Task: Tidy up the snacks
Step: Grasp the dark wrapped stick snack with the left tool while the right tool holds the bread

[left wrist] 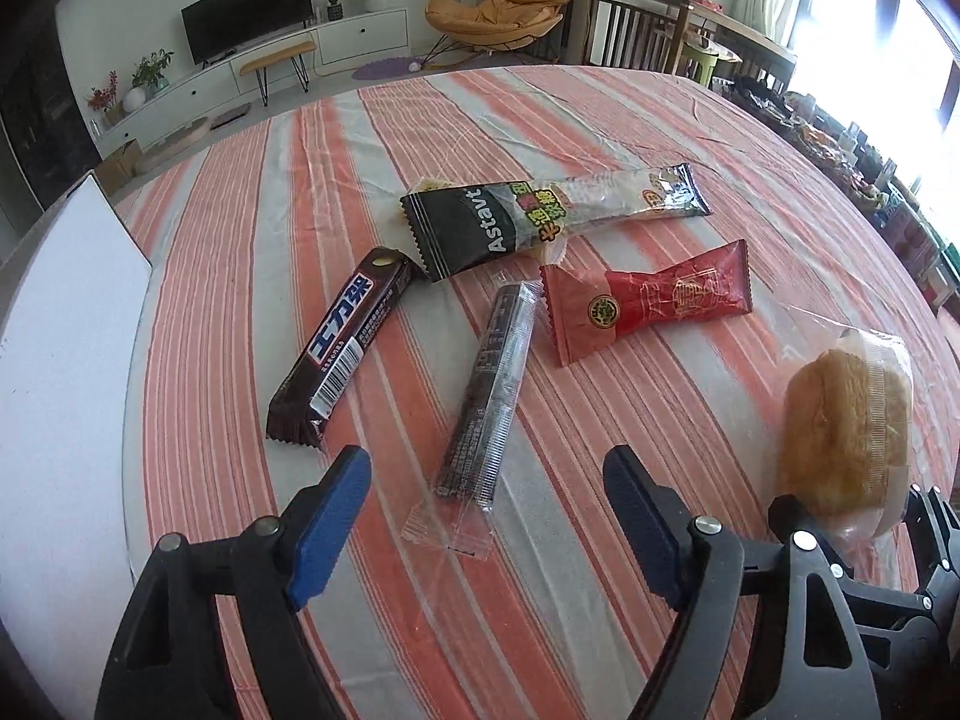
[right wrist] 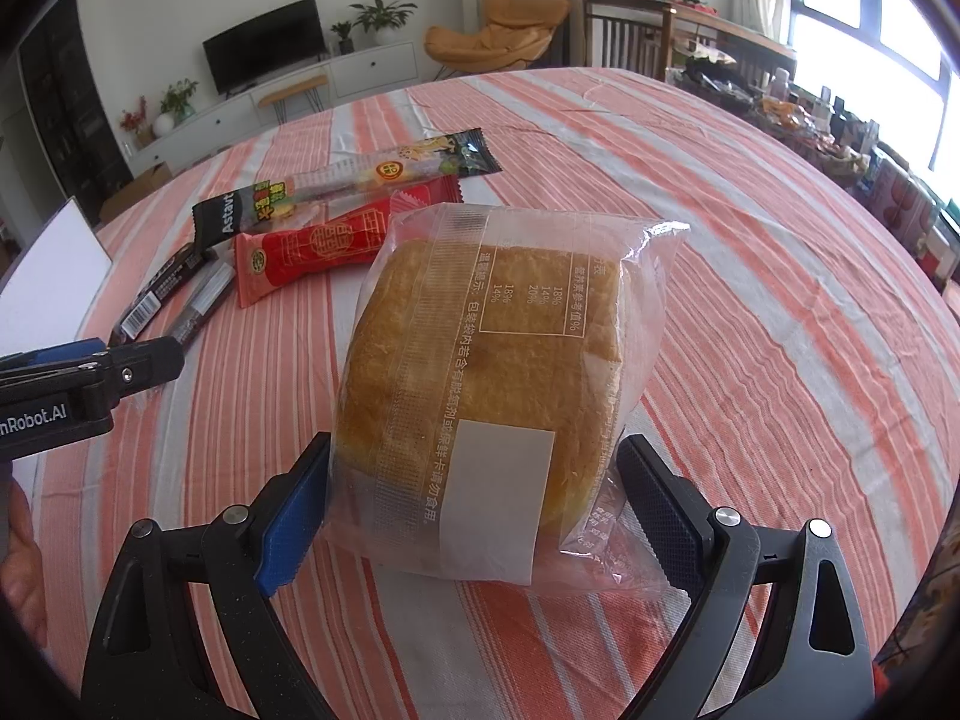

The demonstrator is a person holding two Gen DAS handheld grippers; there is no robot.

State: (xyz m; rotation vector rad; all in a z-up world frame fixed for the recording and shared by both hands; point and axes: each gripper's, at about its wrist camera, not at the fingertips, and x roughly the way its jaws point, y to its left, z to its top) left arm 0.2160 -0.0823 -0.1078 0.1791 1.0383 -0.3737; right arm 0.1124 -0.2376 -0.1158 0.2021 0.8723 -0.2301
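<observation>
Several snacks lie on the striped tablecloth point(left wrist: 600, 120): a brown chocolate bar point(left wrist: 339, 354), a black Astavt pack point(left wrist: 468, 234), a long clear pack point(left wrist: 624, 195), a red packet point(left wrist: 648, 306) and a dark bar in clear wrap point(left wrist: 486, 396). My left gripper point(left wrist: 486, 459) hangs open over the near end of that clear-wrapped bar, its pads apart from it. A bagged bread loaf point(right wrist: 486, 372) stands upright at the right. My right gripper point(right wrist: 474, 498) is shut on it, both pads against the bag's sides. In the right wrist view the left gripper point(right wrist: 150, 363) shows side-on at the left edge.
A white panel point(left wrist: 66, 330) stands at the table's left edge. Beyond the table are a TV unit point(left wrist: 246, 24), an orange chair point(left wrist: 498, 12), wooden chairs point(left wrist: 636, 30) and cluttered shelves point(left wrist: 870, 168) by the window. Bare cloth stretches behind and right of the snacks.
</observation>
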